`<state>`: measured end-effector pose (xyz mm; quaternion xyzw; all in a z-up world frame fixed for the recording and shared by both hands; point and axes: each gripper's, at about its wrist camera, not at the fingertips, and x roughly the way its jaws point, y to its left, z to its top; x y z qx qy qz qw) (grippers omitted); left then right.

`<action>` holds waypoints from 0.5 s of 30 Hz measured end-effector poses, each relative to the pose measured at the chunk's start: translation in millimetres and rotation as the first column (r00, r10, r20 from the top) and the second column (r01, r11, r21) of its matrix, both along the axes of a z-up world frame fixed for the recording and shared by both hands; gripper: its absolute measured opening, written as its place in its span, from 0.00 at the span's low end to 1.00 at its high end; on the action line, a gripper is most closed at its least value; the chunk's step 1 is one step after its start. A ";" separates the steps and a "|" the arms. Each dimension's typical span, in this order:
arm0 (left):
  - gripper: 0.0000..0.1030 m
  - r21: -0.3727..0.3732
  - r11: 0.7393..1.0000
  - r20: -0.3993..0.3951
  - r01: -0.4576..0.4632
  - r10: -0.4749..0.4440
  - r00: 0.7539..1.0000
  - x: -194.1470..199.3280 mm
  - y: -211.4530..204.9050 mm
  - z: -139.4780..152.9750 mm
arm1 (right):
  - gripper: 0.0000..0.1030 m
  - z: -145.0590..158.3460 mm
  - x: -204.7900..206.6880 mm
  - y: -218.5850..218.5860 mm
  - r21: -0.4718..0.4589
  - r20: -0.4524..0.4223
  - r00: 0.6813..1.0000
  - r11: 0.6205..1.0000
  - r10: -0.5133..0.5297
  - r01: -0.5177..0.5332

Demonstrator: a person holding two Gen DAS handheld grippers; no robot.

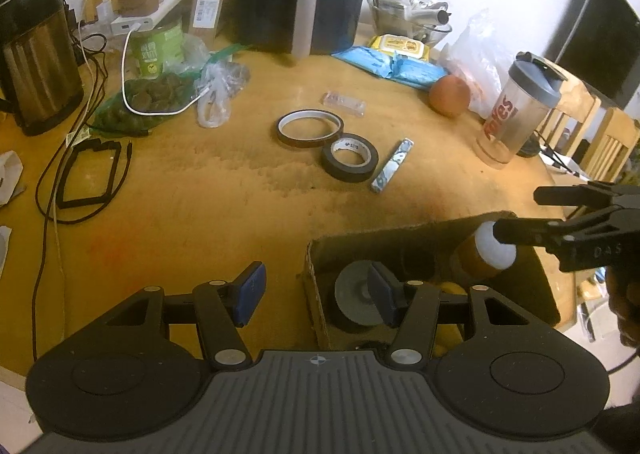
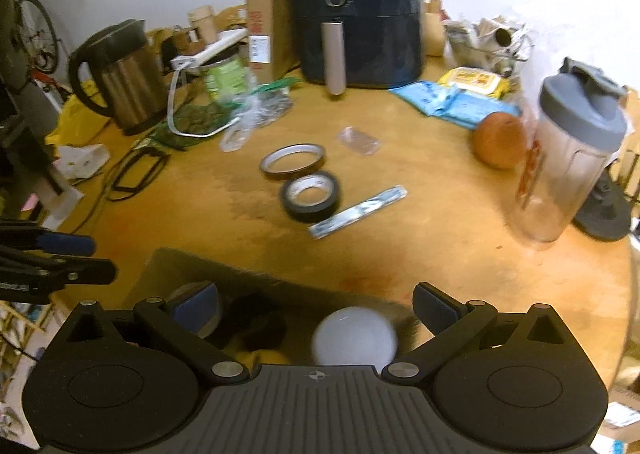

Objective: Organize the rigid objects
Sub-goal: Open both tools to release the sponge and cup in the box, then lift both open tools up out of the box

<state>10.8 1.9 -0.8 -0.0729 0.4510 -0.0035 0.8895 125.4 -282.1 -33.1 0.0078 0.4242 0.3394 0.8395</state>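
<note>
Nearest, the box (image 1: 400, 242) sits at the surface (image 1: 240, 194) edge. Over it hangs the right claw (image 2: 314, 308), spread wide and gripping nothing; the white-capped bottle (image 2: 354, 340) stands between its jaws but touches neither, already inside the box. The left claw (image 1: 316, 294) hovers beside, spread and empty too. Farther out, ahead of both, lie the black tape (image 1: 350, 155), the brown tape (image 1: 310, 128) and the strip (image 1: 392, 165), its long axis running away; the right claw seems nearer.
</note>
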 end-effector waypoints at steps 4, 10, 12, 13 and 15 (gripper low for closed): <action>0.54 -0.010 1.000 -0.001 -0.012 0.012 1.000 9.5 1.6 1.9 | 1.00 -4.1 18.4 -0.5 -0.062 0.004 1.000 0.998 -0.031 0.031; 0.54 -0.003 1.000 -0.003 -0.023 0.023 1.000 20.6 0.6 2.8 | 1.00 -6.6 45.8 -2.4 -0.056 -0.005 1.000 0.998 -0.006 0.005; 0.54 -0.001 1.000 -0.007 -0.029 0.029 1.000 24.0 0.4 2.5 | 1.00 -7.3 54.0 -0.2 -0.057 -0.005 1.000 0.998 0.007 -0.007; 0.54 0.000 0.999 -0.009 -0.032 0.032 0.999 25.5 0.5 2.3 | 1.00 -8.4 58.9 1.5 -0.062 -0.005 1.000 0.998 0.014 -0.014; 0.54 0.002 0.999 -0.014 -0.039 0.039 0.999 27.9 0.6 1.9 | 1.00 -11.3 67.2 6.3 -0.074 -0.005 1.000 0.997 0.030 -0.031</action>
